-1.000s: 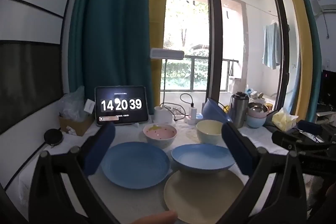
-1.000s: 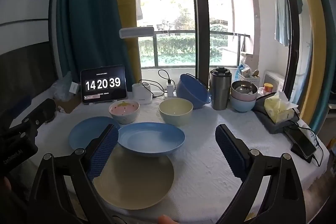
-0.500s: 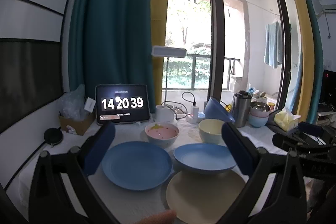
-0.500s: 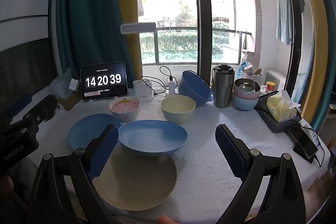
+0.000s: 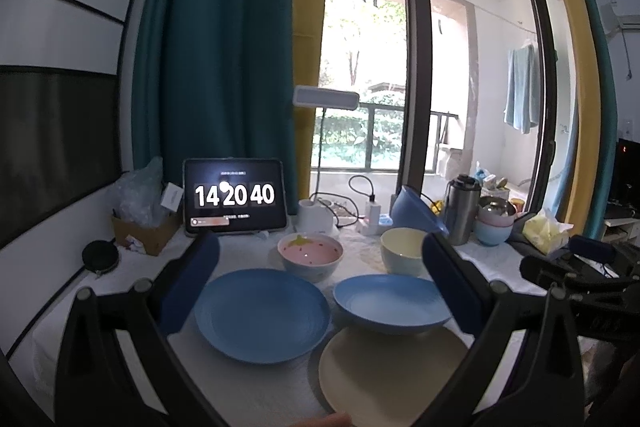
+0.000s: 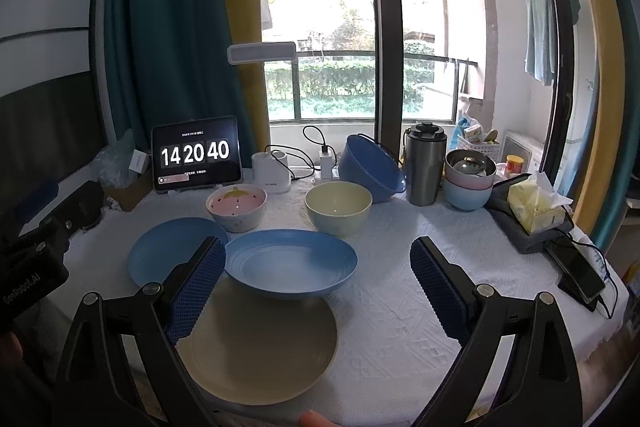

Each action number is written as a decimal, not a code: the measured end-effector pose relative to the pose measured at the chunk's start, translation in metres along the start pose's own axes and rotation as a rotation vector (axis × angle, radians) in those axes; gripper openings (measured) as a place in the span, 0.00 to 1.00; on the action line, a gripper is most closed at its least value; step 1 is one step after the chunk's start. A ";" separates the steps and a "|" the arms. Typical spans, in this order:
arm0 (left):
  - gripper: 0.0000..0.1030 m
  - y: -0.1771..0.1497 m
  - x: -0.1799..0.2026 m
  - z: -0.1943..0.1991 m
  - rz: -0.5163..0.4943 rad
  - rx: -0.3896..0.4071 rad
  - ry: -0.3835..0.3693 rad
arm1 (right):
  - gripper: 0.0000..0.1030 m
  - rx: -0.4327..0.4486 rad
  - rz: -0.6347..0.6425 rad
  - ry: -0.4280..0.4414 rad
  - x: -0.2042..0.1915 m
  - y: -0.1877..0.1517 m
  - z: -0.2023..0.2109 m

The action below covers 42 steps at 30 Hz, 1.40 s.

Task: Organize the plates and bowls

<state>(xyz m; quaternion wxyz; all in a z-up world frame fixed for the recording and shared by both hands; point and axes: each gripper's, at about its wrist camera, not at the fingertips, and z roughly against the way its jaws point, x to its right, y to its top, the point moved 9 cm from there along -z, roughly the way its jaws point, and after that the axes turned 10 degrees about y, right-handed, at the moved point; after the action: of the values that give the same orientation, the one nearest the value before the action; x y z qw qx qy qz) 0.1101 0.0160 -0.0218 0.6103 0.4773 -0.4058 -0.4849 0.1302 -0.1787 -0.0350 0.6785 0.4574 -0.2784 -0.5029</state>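
On the white tablecloth lie a flat blue plate (image 5: 262, 313) (image 6: 168, 259), a deep blue plate (image 5: 394, 303) (image 6: 292, 263) and a cream plate (image 5: 392, 375) (image 6: 260, 343); the deep blue one overlaps the cream plate's far edge. Behind them stand a pink-lined bowl (image 5: 310, 259) (image 6: 236, 207) and a pale yellow bowl (image 5: 402, 255) (image 6: 338, 207). A big blue bowl (image 6: 370, 169) leans tilted at the back. My left gripper (image 5: 320, 287) hangs open above the plates, holding nothing. My right gripper (image 6: 316, 287) is open too, over the deep blue plate, empty.
A tablet clock (image 6: 196, 155), a white lamp base (image 6: 272, 171), a charger and cables line the back. A steel flask (image 6: 424, 167), stacked pink and blue bowls (image 6: 468, 183), a tissue pack (image 6: 536, 207) and a phone (image 6: 580, 267) sit at the right. A cardboard box (image 5: 144, 231) is at the left.
Both views have shifted slightly, the table sitting a little lower in frame. The clock went from 39 to 40. No dish has moved; both grippers stay open.
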 end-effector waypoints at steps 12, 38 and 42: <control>0.99 -0.002 -0.001 -0.001 -0.001 -0.006 0.005 | 0.93 -0.003 0.001 0.000 -0.001 0.001 -0.002; 0.99 0.000 -0.009 -0.003 0.011 -0.012 0.011 | 0.93 -0.015 -0.004 -0.003 -0.002 0.002 -0.005; 0.99 -0.001 -0.009 -0.004 0.010 -0.014 0.014 | 0.93 -0.016 -0.006 -0.004 -0.002 0.001 -0.006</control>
<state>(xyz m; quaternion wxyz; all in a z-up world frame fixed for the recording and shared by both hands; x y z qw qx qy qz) 0.1117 0.0256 -0.0242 0.6187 0.4744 -0.4005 -0.4813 0.1349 -0.1745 -0.0363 0.6801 0.4520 -0.2744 -0.5078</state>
